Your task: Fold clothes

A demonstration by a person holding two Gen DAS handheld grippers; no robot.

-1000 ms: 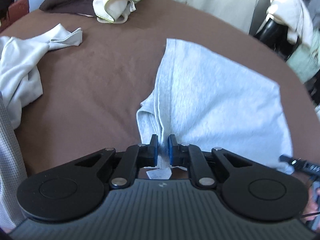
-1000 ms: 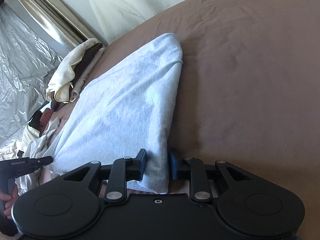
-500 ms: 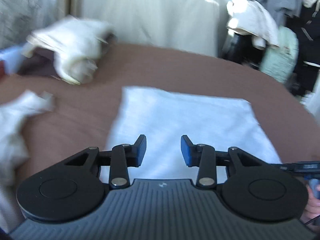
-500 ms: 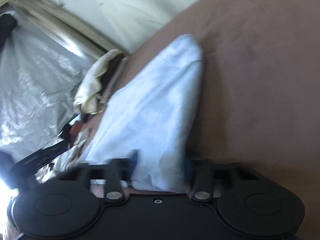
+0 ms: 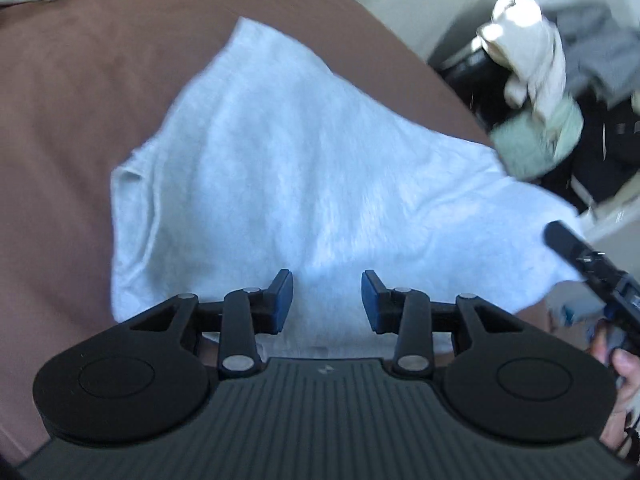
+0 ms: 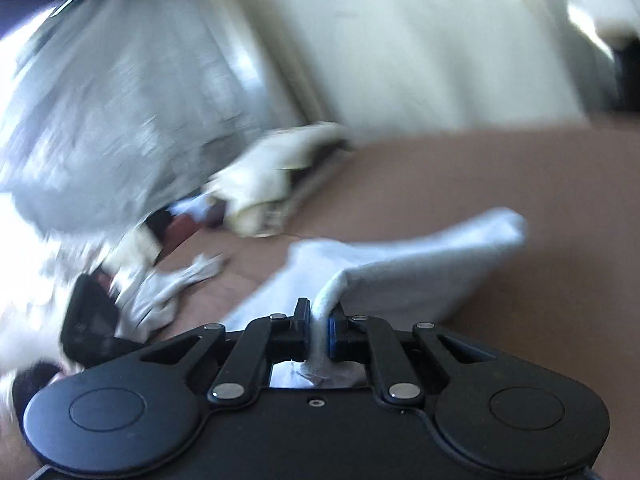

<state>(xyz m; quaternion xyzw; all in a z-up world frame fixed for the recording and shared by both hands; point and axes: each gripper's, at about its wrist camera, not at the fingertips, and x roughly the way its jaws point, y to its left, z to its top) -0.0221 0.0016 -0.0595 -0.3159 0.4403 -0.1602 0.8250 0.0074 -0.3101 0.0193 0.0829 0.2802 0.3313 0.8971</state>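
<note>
Pale-blue garment lies mid-frame on the brown bed, and your left gripper has let go and now gapes over its near edge while your right gripper has clamped and lifted a corner (blurred), so another fold seems underway.

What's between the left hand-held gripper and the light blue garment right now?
Nothing visible. The left hand-held gripper is open directly over the light blue garment, with only cloth between its jaws. The right hand-held gripper is shut on a garment edge off to the side, not in the left one's path.
</note>
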